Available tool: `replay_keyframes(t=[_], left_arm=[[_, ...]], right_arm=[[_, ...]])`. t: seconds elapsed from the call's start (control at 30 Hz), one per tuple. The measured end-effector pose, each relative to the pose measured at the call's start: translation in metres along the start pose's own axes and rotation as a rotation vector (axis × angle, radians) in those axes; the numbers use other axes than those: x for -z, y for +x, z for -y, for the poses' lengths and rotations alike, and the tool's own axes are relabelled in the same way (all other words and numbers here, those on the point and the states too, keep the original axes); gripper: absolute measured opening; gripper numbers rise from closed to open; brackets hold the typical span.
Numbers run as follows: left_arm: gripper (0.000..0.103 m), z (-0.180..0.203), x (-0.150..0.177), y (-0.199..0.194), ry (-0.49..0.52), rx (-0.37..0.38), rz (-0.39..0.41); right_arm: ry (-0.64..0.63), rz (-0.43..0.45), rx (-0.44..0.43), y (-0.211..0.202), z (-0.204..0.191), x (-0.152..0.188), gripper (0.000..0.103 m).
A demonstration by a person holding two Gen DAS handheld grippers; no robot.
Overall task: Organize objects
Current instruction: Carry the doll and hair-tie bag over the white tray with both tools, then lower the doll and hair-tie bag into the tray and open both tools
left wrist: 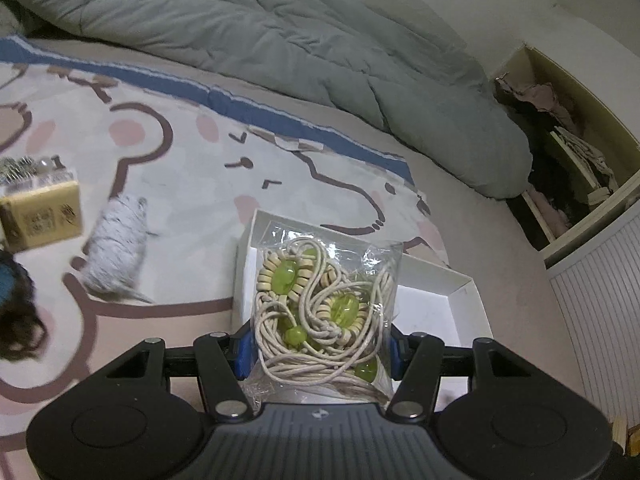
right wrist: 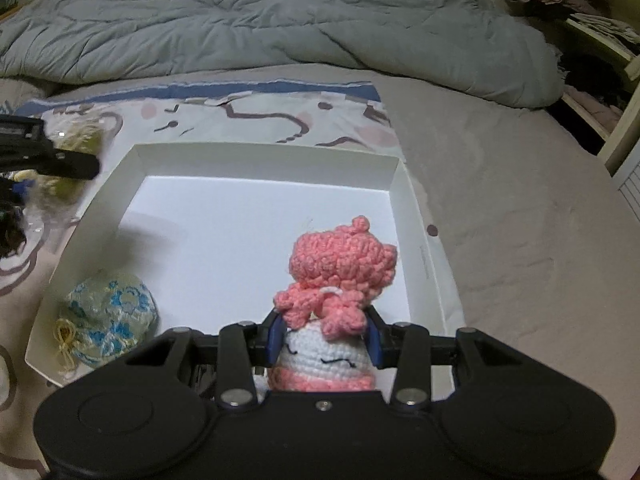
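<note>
Clamped between the blue pads of the left gripper [left wrist: 322, 350] is a clear plastic bag of cream cord, pale wooden rings and green glass-like beads [left wrist: 324, 300]. The bag stands up out of the jaws and hangs over the near corner of the shallow white cardboard box [left wrist: 460, 280], which lies on the cartoon-printed pink bedsheet [left wrist: 180, 168]. Further left on the sheet lie a small grey-white knitted pouch [left wrist: 116, 252], a yellow-brown cardboard packet [left wrist: 44, 216] with a clear-topped case of small trinkets just behind it, and a dark, frizzy object at the frame's edge that cannot be made out. A rumpled grey-green quilt [left wrist: 300, 52] is heaped along the far side of the bed.

In the right wrist view, the right gripper [right wrist: 324, 344] grips a crocheted doll with pink yarn hair and a white face [right wrist: 340, 280], pads pressing on the sides of its head. The doll hangs over the box's near right part, above the bare white floor. A round blue-and-cream brocade pouch with a yellow cord [right wrist: 106, 316] already lies in the near left corner. The left gripper with its bag shows at the box's left wall, blurred.

The step in hand looks like the placing of both items into the box. Next, each gripper would need to come down until its load rests on the box floor, then let go; the bag probably wants to be carried further over the wall first, clear of the brocade pouch.
</note>
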State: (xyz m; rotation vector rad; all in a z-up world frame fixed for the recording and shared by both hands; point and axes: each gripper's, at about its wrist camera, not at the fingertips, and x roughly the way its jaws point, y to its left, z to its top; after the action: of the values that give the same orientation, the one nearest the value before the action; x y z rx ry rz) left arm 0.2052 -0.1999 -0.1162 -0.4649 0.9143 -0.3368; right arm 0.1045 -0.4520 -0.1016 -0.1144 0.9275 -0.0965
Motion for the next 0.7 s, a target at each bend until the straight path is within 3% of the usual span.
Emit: replay_keyframes(t=[0.13, 0.27, 0.33, 0.7], left_arm=[[0.06, 0.003, 0.003, 0.011, 0.002, 0.02, 0.01], [0.077, 0.007, 0.003, 0.013, 0.053, -0.016, 0.032], [0.078, 0.007, 0.002, 0.012, 0.068, -0.029, 0.04], [0.078, 0.004, 0.003, 0.002, 0.099, -0.061, 0.02]], right_arm=[[-0.012, -0.019, 0.007, 0.006, -0.001, 0.003, 0.041], [-0.011, -0.013, 0.0, 0.008, 0.0, 0.003, 0.043], [-0.001, -0.001, 0.032, 0.007, 0.0, 0.002, 0.061], [0.094, 0.001, -0.004, -0.004, 0.009, 0.0, 0.062]])
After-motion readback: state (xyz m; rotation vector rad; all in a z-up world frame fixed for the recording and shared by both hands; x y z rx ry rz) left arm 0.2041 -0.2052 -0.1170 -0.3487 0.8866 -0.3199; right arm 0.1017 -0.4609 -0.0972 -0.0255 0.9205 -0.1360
